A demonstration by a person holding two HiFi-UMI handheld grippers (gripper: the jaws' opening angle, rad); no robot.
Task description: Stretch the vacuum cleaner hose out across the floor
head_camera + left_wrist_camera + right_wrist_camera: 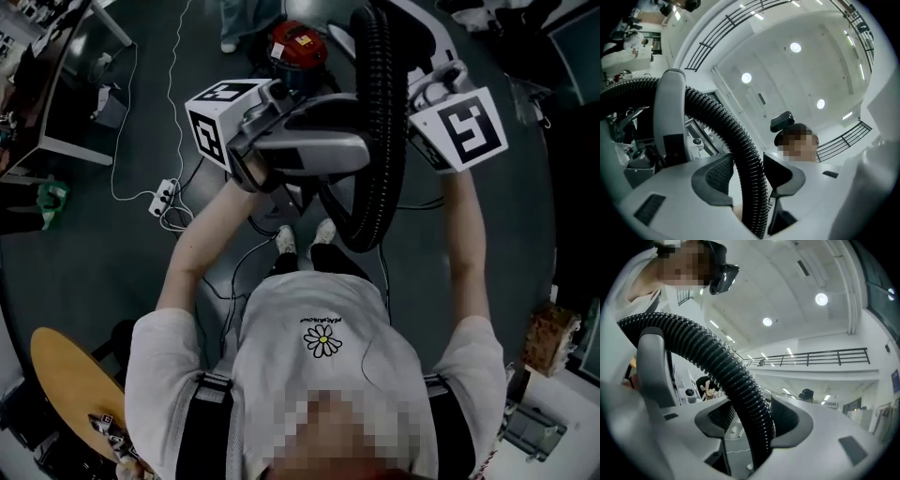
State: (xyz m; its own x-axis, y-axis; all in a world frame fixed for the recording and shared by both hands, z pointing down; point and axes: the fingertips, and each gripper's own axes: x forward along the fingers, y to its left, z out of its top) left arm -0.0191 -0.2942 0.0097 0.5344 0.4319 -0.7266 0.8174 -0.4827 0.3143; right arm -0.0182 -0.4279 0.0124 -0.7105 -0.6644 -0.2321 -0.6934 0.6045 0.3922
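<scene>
Left gripper (pixel 747 180) and right gripper (pixel 752 423): jaws of both clamped on the black ribbed hose (pixel 380 122), close together. It is held up off the floor (pixel 94 267), its slack loop hanging toward the person (red vacuum cleaner (pixel 298 45) beyond). Neither hand is nearer. Likely next: pull apart and lower. Shirt (pixel 319 375) print unreadable.

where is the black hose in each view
Head view: the hose hangs in a loop, top centre to middle.
Left gripper view: hose arcs from the left edge down between the jaws.
Right gripper view: hose arcs from upper left down between the jaws.
Shared landmark: black head camera, in both gripper views.
</scene>
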